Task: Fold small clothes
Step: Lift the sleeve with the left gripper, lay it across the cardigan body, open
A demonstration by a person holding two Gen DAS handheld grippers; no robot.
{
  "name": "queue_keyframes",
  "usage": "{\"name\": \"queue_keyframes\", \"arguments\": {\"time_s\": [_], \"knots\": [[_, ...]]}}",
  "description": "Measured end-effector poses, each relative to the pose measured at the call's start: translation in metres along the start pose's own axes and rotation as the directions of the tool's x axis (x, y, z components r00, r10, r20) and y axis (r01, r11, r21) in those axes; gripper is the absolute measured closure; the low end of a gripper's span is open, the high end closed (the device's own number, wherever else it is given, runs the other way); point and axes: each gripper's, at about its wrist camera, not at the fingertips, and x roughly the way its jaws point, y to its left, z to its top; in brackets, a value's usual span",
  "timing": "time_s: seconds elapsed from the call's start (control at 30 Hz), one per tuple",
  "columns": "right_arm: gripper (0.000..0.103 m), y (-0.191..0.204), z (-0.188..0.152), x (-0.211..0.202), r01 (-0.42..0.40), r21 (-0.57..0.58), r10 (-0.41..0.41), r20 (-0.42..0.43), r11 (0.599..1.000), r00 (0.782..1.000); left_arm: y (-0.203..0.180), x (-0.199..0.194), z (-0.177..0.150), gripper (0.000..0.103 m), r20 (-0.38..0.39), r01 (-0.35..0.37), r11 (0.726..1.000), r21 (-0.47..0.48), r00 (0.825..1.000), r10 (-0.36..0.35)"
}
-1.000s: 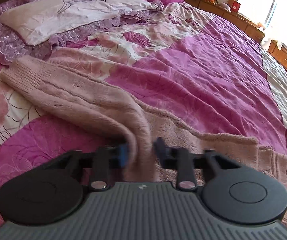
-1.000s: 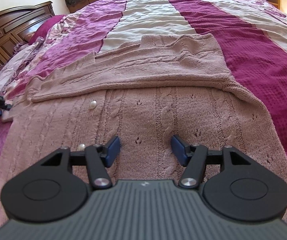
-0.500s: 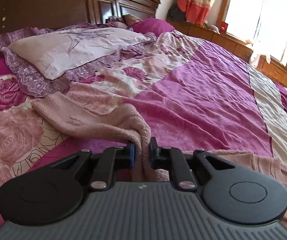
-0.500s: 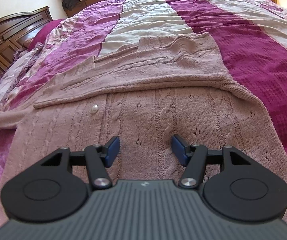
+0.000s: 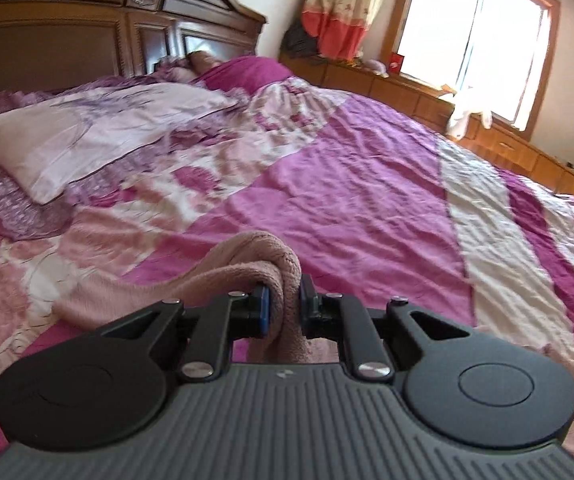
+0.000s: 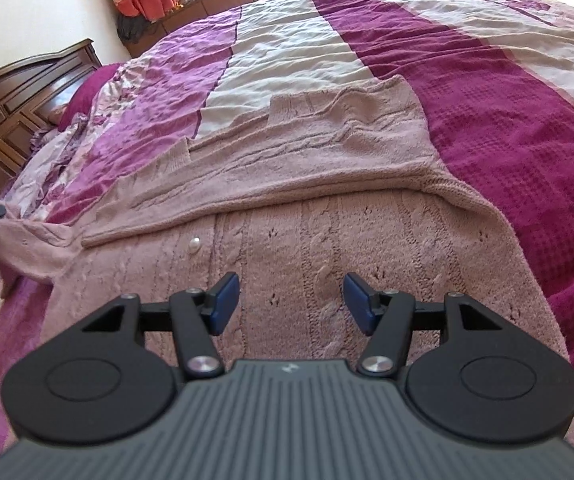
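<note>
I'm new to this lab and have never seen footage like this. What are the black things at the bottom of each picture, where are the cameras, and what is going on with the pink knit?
The black things are hand-held grippers, one in each of a person's hands. A wide-angle camera sits on each, looking forward along its two fingers. One picture comes from the left gripper, the other from the right gripper. Both look across a bed with a purple and white cover. A pink sweater lies spread on it, one sleeve already folded across. The left gripper is shut on the other sleeve and holds it raised. The right gripper is open over the sweater's body. A pillow lies near the headboard.
</note>
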Motion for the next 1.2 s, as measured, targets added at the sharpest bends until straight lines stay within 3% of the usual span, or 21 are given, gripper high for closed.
{"name": "queue_keyframes", "arguments": {"time_s": [0.5, 0.83, 1.1, 1.17, 1.2], "knots": [[0.043, -0.02, 0.004, -0.01, -0.02, 0.059, 0.018, 0.038, 0.998, 0.999, -0.126, -0.014, -0.006, 0.088, 0.01, 0.142, 0.983, 0.117, 0.99, -0.144], [0.043, -0.037, -0.002, -0.007, -0.023, 0.093, 0.02, 0.029, 0.995, 0.999, -0.184, 0.016, -0.062, 0.088, -0.131, 0.196, 0.957, 0.213, 0.976, -0.171], [0.043, -0.042, -0.005, -0.004, -0.033, 0.098, 0.031, 0.025, 0.995, 0.999, -0.197, 0.035, -0.109, 0.087, -0.248, 0.244, 0.936, 0.254, 0.952, -0.181], [0.043, -0.043, -0.005, -0.003, -0.035, 0.098, 0.032, 0.024, 0.995, 0.999, -0.199, 0.037, -0.117, 0.082, -0.276, 0.252, 0.931, 0.262, 0.944, -0.178], [0.043, -0.043, -0.005, -0.003, -0.036, 0.097, 0.033, 0.025, 0.995, 0.999, -0.199, 0.038, -0.119, 0.071, -0.289, 0.253, 0.932, 0.261, 0.941, -0.175]]}}
